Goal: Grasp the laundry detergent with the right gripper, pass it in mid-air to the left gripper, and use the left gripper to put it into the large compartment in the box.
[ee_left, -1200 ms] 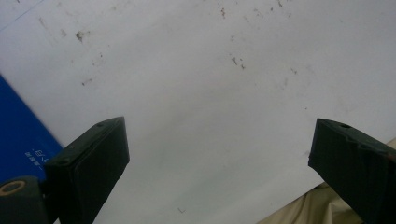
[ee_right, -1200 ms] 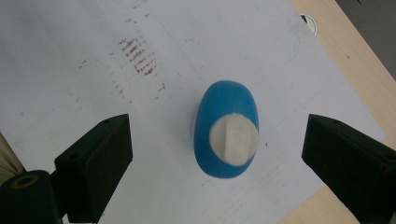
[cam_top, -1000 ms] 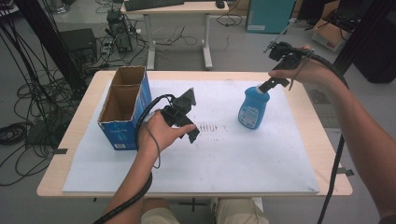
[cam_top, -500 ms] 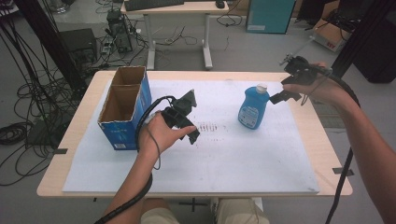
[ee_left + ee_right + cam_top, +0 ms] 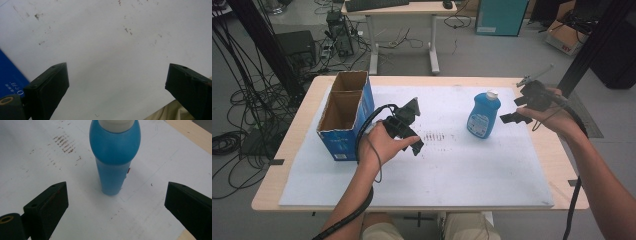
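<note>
Blue plastic marks the bottle (image 5: pixel 483 116), which stands upright with a pale cap on the white sheet (image 5: pixel 452 165) covering the wooden desk (image 5: pixel 562 170), out toward two o'clock from the sheet's middle. At about three o'clock of the bottle, just beside it but apart, the right gripper (image 5: pixel 518 111) hangs over the sheet's edge in the person's right hand (image 5: pixel 557 120), its fingers (image 5: pixel 47 207) spread wide with nothing between them; in the right gripper view the bottle (image 5: pixel 113 157) rises at twelve o'clock beyond the gap, clear of both fingers. Brown scuff marks (image 5: pixel 434 136) streak the sheet between the bottle and the left gripper (image 5: pixel 412 125), which sits near the sheet's middle in the left hand (image 5: pixel 379 145), a black cable (image 5: pixel 362 145) looping from it down along the forearm. The left gripper view looks down on bare, lightly speckled sheet, its fingers (image 5: pixel 48 86) likewise wide apart and holding nothing, with a strip of blue printed card at eight o'clock. That card belongs to the open cardboard box (image 5: pixel 344 117), blue outside and brown within, split into two compartments, standing at nine o'clock of the left gripper near the desk's left edge. Beyond the desk at twelve o'clock stand a second table (image 5: pixel 402 10) and tangled floor cables (image 5: pixel 242 115).
</note>
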A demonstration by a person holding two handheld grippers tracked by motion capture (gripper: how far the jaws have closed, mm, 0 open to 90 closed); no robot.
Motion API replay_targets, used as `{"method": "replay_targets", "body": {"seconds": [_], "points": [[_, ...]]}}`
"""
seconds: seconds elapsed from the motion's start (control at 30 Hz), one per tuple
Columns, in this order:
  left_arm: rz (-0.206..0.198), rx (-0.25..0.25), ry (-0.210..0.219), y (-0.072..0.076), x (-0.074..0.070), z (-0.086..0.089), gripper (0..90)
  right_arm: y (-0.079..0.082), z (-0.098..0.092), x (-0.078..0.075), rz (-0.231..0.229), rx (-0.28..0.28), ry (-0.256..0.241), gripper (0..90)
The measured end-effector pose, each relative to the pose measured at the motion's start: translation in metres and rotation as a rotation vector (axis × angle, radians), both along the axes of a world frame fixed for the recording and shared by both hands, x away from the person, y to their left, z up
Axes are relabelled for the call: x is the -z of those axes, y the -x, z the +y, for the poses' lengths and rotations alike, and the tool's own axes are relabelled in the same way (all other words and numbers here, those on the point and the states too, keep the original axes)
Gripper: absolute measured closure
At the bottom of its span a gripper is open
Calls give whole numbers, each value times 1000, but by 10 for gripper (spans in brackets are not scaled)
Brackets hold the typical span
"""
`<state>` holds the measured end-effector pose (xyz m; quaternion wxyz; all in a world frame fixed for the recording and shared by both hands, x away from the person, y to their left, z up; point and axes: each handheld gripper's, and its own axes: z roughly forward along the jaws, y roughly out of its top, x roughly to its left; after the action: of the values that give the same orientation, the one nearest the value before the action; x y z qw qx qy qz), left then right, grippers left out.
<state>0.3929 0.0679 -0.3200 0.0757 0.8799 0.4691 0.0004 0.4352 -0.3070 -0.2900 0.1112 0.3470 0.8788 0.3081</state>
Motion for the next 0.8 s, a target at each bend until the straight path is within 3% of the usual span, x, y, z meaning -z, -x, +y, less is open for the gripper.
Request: {"method": "replay_targets", "body": {"seconds": [0.23, 0.8], "points": [[4, 3, 1, -2, 3, -1, 53, 0, 1, 22, -11, -1, -54, 55], [14, 1, -3, -5, 9, 0, 53, -3, 10, 58, -46, 35, -86, 46]]}}
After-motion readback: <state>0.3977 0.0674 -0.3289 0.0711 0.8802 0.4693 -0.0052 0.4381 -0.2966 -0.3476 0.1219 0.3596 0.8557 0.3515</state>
